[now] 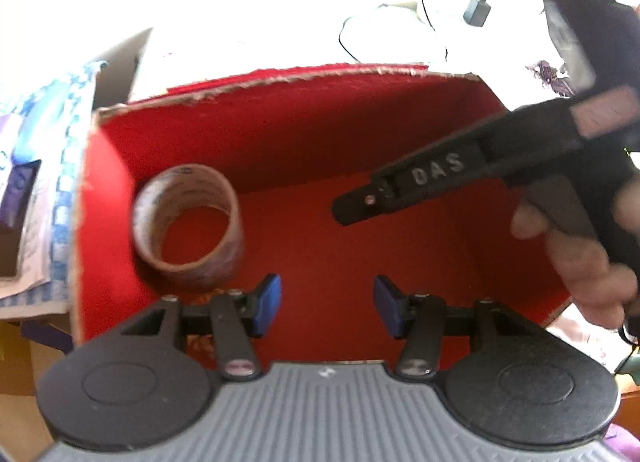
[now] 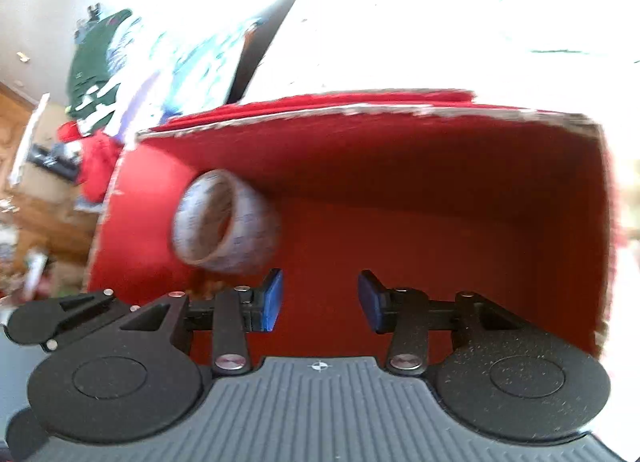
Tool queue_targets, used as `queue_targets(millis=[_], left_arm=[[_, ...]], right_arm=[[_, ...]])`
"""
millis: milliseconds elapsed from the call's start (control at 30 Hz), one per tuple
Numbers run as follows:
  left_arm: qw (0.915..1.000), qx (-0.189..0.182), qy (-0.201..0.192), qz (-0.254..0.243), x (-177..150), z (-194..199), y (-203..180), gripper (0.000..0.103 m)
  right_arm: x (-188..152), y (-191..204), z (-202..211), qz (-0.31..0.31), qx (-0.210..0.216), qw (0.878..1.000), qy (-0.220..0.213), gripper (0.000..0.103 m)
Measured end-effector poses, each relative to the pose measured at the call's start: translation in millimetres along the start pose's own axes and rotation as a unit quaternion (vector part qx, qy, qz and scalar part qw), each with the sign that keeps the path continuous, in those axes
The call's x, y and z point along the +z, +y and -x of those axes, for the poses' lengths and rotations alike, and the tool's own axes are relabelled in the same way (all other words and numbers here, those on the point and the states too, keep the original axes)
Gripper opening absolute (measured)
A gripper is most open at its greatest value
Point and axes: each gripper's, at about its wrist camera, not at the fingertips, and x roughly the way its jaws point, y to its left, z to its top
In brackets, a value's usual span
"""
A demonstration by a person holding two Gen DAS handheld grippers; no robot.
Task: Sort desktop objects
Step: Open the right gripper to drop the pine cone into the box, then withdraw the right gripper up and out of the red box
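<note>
The tape roll [image 1: 188, 225] lies in the red box [image 1: 304, 133] at nine o'clock, near its left wall. My left gripper [image 1: 327, 306] and right gripper [image 2: 320, 300] hang over the box, jaws wide, holding nothing. Beyond lie a glaring white tabletop [image 1: 280, 1], papers [image 1: 48, 133] at ten, cables [image 1: 360, 37] at one.

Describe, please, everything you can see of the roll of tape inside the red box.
The roll of tape is a wide ring of clear, brownish tape with faint blue print and an open core. It lies tilted on the floor of the red box, in the corner against its left wall. Neither gripper touches it; nothing else rests on it.
</note>
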Motion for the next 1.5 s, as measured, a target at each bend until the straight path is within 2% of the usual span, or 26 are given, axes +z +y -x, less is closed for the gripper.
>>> queue_targets(millis=[200, 267, 433, 667, 800, 1500], left_arm=[[0.9981, 0.019, 0.057, 0.012, 7.0, -32.1, -0.8, 0.052], [0.9978, 0.027, 0.058, 0.016, 8.6, -33.1, 0.1, 0.057], [0.9956, 0.058, 0.069, 0.026, 10.1, -35.6, 4.0, 0.057], [0.9929, 0.081, 0.082, 0.027, 13.2, -39.1, 6.9, 0.059], [0.9912, 0.103, 0.081, 0.020, 14.0, -38.9, 12.4, 0.060], [0.9916, 0.117, 0.048, 0.028, 12.2, -31.3, 14.1, 0.070]], right_arm=[[-10.3, -10.4, 6.0, -0.012, -0.019, 0.999, -0.039, 0.045], [-10.5, -2.9, 3.4, -0.001, -0.027, 0.999, -0.044, 0.045], [-11.8, -6.7, 10.0, 0.016, -0.046, 0.997, -0.051, 0.041], [-12.9, -13.8, 10.7, -0.020, -0.041, 0.997, -0.060, 0.041], [-13.5, -13.5, 11.3, -0.024, -0.042, 0.997, -0.063, 0.041], [-14.7, -12.9, 12.3, -0.026, -0.039, 0.996, -0.080, 0.041]])
